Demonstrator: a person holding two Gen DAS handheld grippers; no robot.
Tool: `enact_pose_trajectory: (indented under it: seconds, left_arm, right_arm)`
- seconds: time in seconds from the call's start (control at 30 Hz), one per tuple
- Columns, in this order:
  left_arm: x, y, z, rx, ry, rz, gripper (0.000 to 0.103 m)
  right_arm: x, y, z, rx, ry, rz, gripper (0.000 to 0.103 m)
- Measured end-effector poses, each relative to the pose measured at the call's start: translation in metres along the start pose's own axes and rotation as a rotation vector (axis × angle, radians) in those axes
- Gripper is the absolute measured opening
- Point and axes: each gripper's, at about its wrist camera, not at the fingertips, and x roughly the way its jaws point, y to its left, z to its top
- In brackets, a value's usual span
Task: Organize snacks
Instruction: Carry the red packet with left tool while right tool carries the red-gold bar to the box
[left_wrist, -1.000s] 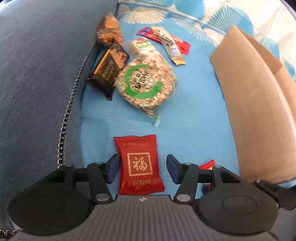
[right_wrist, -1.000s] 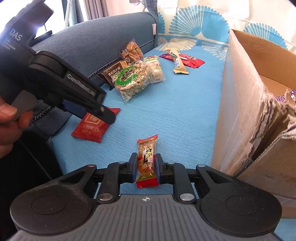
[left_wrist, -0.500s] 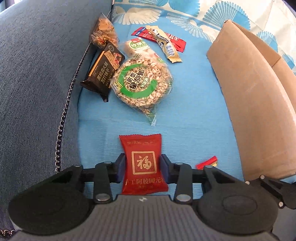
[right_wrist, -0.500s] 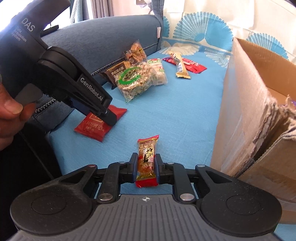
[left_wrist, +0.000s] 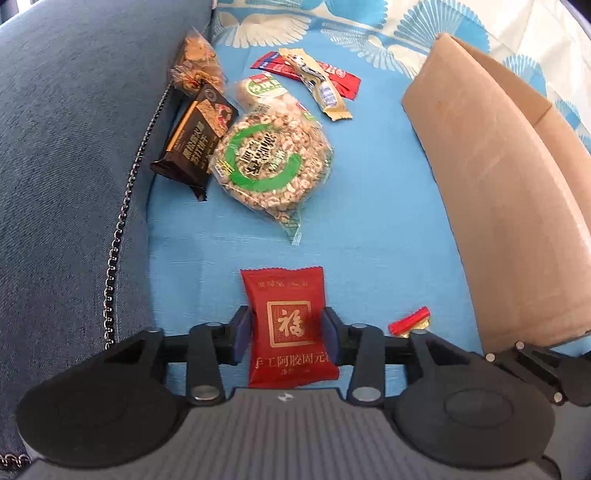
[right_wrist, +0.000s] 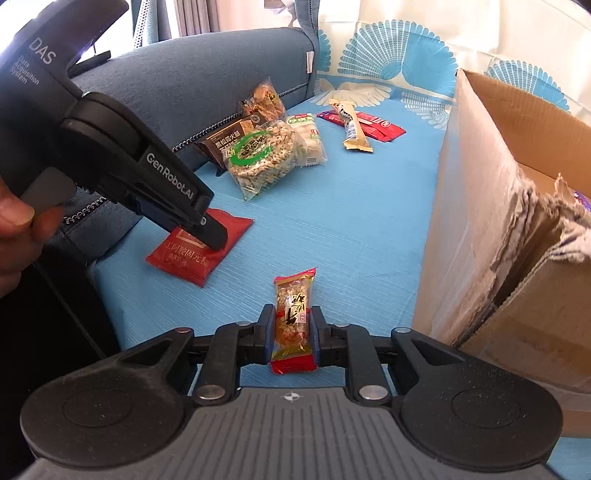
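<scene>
Left wrist view: jaws, earlier apart, now clamp the red packet (left_wrist: 290, 325); right jaws still pinch the peanut bar (right_wrist: 293, 321).

You see a red packet (left_wrist: 290, 326) with gold writing, a green-ringed round snack (left_wrist: 271, 160), a plain brown box (left_wrist: 506, 206), a blue cloth (right_wrist: 332, 221) with white fans.

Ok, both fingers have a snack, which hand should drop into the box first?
Right. The right gripper holds the peanut bar right beside the cardboard box; the left gripper, gripping the red packet, sits farther away.
</scene>
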Motion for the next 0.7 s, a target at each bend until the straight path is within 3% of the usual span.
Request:
enact_pose_trajectory:
  seconds: [0.37, 0.7]
  left_arm:
    - [0.007, -0.016, -0.003, 0.095, 0.01, 0.062, 0.053]
    - [0.007, -0.018, -0.005, 0.106, -0.002, 0.072, 0.047]
  right_arm:
    - [0.0, 0.002, 0.0, -0.015, -0.002, -0.006, 0.021]
    - [0.0, 0.003, -0.002, -0.032, -0.009, -0.013, 0.02]
